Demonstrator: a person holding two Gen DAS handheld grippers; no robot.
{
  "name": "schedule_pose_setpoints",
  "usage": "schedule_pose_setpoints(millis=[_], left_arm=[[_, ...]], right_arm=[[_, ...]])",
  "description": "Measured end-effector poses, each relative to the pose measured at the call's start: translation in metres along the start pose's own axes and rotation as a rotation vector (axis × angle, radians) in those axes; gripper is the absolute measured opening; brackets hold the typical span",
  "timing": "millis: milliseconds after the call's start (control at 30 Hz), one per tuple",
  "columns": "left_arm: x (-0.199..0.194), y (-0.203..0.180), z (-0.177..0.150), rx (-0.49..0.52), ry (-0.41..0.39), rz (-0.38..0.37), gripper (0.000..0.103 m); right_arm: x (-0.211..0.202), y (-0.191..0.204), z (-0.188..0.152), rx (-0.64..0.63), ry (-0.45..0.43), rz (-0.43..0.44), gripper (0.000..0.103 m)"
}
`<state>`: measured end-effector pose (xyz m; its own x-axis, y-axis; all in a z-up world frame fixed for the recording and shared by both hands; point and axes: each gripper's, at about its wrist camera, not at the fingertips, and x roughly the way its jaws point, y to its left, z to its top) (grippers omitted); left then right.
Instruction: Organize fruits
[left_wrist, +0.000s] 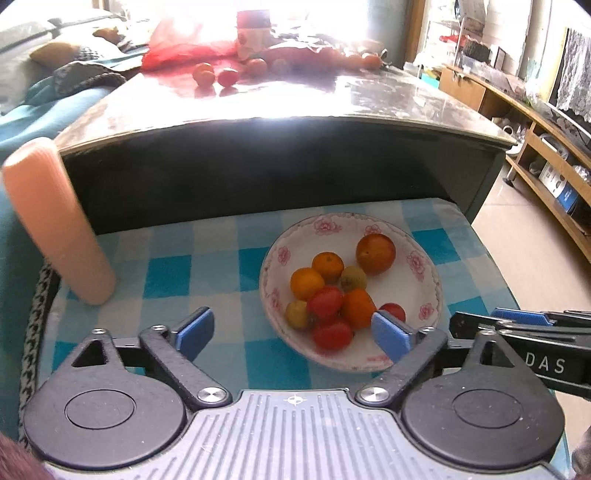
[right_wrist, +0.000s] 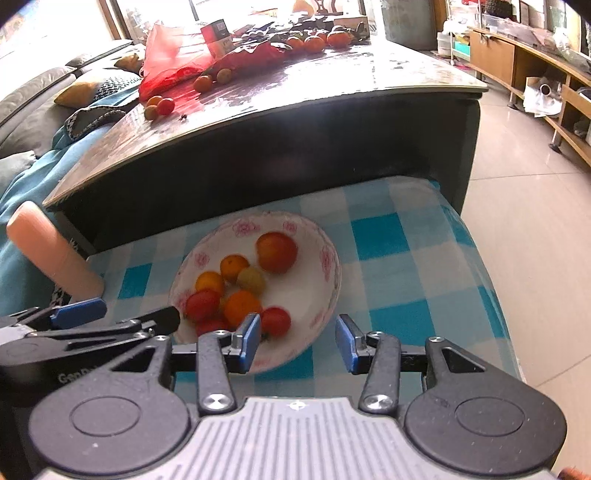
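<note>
Piled in a flowered bowl (left_wrist: 424, 266) on the blue-checked cloth (left_wrist: 192, 266), just in front of the dark desk (left_wrist: 258, 122): small oranges (left_wrist: 306, 283), cherry tomatoes (left_wrist: 325, 302), a larger reddish-orange fruit (left_wrist: 375, 253) and a couple of yellowish-green ones (left_wrist: 353, 278). More loose fruit (right_wrist: 159, 105) lying well apart up on the desk top beside a red bag (right_wrist: 166, 62). Likely light and round, so prone to rolling; tomatoes thin-skinned and soft, best pinched gently across the widest part; oranges firmer, with a grippier peel; bowl probably ceramic, rigid and breakable. Left tongs (left_wrist: 293, 334) spread wide and empty, hanging over the bowl's near left edge, right pad overlapping the heap in view; contact not discernible. Right tongs (right_wrist: 297, 341) parted at a moderate gap, nothing between the pads, poised over the bowl's near right rim. Hard to read: far end of the desk washed out by window glare, so count and kind of fruit there uncertain. Lower fruits in the bowl partly covered by upper ones and by a blue pad (right_wrist: 249, 341). Peach-coloured cylinder (left_wrist: 55, 221) at left unidentifiable. Label on the desk's carton (right_wrist: 218, 37) illegible. Each tool's body cut off by the other camera's frame edge.
</note>
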<state>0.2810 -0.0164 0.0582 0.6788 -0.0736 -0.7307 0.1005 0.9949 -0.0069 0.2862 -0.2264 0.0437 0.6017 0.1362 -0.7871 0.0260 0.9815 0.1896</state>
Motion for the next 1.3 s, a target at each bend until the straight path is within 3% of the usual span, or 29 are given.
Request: schedule_pose_setpoints(millis=[267, 800, 1300], left_arm=[[-0.022, 0.001, -0.023, 0.022, -0.042, 0.034, 0.102], [-0.078, -0.005, -0.072, 0.046, -0.165, 0.02, 0.103], [-0.089, -0.012, -0.12, -0.002, -0.041, 0.0, 0.103]], right_arm=[[-0.028, 0.012, -0.024, -0.017, -0.019, 0.009, 0.058], [-0.075, 0.02, -0.071, -0.009, -0.044, 0.041, 0.059], [-0.09, 0.019, -0.119, -0.015, 0.015, -0.023, 0.059]])
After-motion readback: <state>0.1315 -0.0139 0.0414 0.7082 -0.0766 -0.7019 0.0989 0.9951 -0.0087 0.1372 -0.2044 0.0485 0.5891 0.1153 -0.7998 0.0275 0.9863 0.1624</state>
